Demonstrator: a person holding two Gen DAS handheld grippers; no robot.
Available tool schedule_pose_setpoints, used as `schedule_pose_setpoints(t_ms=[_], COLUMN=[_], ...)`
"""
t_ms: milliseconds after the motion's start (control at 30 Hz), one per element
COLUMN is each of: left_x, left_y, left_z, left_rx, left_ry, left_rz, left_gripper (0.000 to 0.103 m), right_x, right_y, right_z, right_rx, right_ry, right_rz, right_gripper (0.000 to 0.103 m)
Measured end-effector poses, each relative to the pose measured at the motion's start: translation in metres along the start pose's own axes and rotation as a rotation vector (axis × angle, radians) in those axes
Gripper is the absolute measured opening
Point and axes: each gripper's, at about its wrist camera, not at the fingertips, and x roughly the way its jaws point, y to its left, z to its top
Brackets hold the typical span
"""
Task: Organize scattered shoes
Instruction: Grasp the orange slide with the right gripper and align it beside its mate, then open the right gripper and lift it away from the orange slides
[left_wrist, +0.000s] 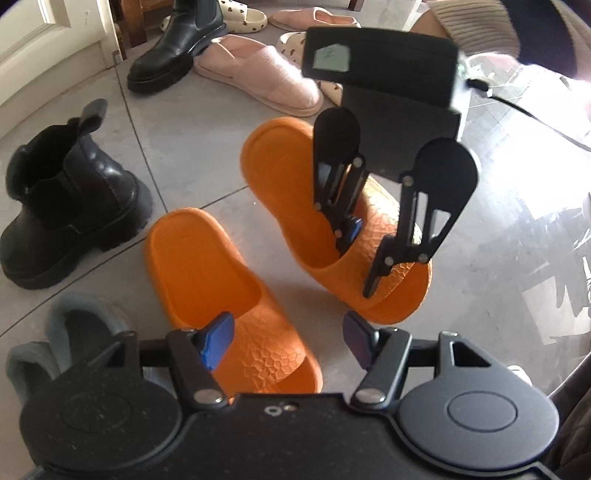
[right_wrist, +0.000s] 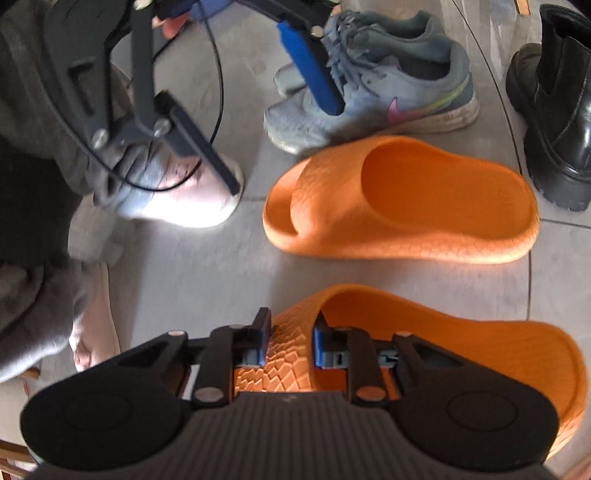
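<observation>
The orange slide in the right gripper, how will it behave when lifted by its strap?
The orange slide looks like thick moulded foam, so probably light. The right gripper pinches only its strap, so the heel may sag. The textured strap should resist slipping.

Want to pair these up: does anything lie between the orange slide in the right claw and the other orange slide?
Nothing visible. Only bare tile floor separates the held slide, gripped at its strap by the right claw, from the other slide.

Right tongs (right_wrist: 288, 345) pinched narrow — left tongs (left_wrist: 288, 341) spread wide.
</observation>
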Motion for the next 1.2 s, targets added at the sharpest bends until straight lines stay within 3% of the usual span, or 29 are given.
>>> schedule_pose_setpoints(t_ms=[333, 533, 600, 633, 667, 833, 1067, 1200], left_x=[-0.002, -0.001, -0.003, -0.004, -0.005, -0.008, -0.014, -0.021], left_y=[0.016, 0.013, 0.013, 0.013, 0.013, 0.009, 0.000, -0.002], left_z=[-0.011, -0.009, -0.009, -0.009, -0.009, -0.013, -0.024, -0.035], left_rx=[-0.074, -0.061, -0.063, -0.067, -0.071, -0.083, -0.106, -0.127], left_ry=[0.014, 0.014, 0.007, 0.004, 0.001, -0.003, 0.003, 0.000], left_rz=[0.001, 0.008, 0.015, 0.025, 0.034, 0.066, 0.132, 0.192], left_gripper=[0.065, 0.065, 0.065, 0.065, 0.065, 0.065, 0.065, 0.065], right_x=[0.016, 0.020, 0.017, 0.017, 0.017, 0.007, -0.013, -0.015], right_y=[-0.002, -0.012, -0.008, -0.006, -0.003, 0.015, 0.063, 0.084], right_z=[0.012, 0.003, 0.000, 0.000, 0.001, 0.005, 0.005, -0.008], right_rx=[0.032, 0.068, 0.069, 0.062, 0.064, 0.085, 0.140, 0.208], right_ry=[-0.114, -0.131, -0.144, -0.135, -0.120, -0.137, -0.241, -0.233], right_rz=[0.102, 0.101, 0.056, 0.014, -0.023, -0.176, -0.415, -0.538], right_gripper=[0.020, 0.022, 0.031, 0.042, 0.061, 0.084, 0.084, 0.084])
